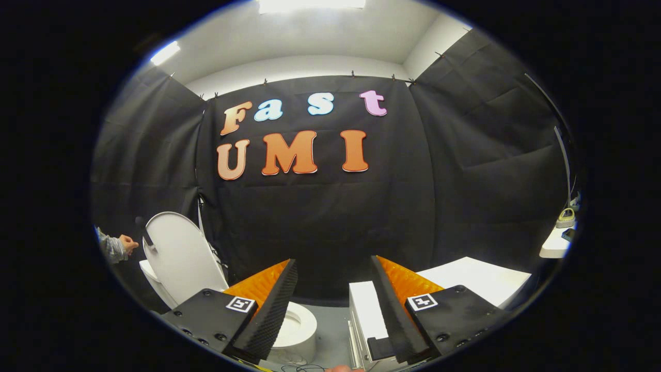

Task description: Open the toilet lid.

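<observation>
Standing upright, long axis vertical, toilet lid (178, 256) beyond spread, empty fingers (333, 305).

walls: black cloth (320, 217) | ceiling: white, lit panel (310, 5) | white counter (480, 279) | grey floor (333, 330)

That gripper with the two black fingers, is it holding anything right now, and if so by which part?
Nothing is held. The gripper is open, its fingers wide apart with bare space between them. The toilet lid already stands raised, off beside the left finger.

The white toilet lid (178, 256) stands raised, nearly upright, above the open seat (297, 323).
</observation>
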Demonstrator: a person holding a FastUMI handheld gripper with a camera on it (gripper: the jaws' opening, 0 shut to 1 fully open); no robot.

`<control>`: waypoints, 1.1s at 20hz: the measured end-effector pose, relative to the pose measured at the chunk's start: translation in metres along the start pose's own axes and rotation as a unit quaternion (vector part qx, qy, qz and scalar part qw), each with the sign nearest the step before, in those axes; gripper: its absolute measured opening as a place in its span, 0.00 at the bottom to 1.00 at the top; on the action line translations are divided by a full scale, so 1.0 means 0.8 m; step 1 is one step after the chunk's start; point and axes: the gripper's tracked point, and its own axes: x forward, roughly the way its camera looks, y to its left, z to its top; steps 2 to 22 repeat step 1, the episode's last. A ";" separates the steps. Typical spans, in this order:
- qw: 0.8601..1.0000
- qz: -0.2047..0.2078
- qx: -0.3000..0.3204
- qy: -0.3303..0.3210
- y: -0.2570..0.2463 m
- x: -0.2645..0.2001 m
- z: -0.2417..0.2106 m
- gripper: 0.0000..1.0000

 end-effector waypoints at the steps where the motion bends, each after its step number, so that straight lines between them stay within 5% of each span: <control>1: 1.000 -0.001 -0.001 -0.001 -0.001 -0.001 0.001 0.92; 22: 1.000 -0.001 -0.001 -0.001 -0.001 -0.001 0.001 0.92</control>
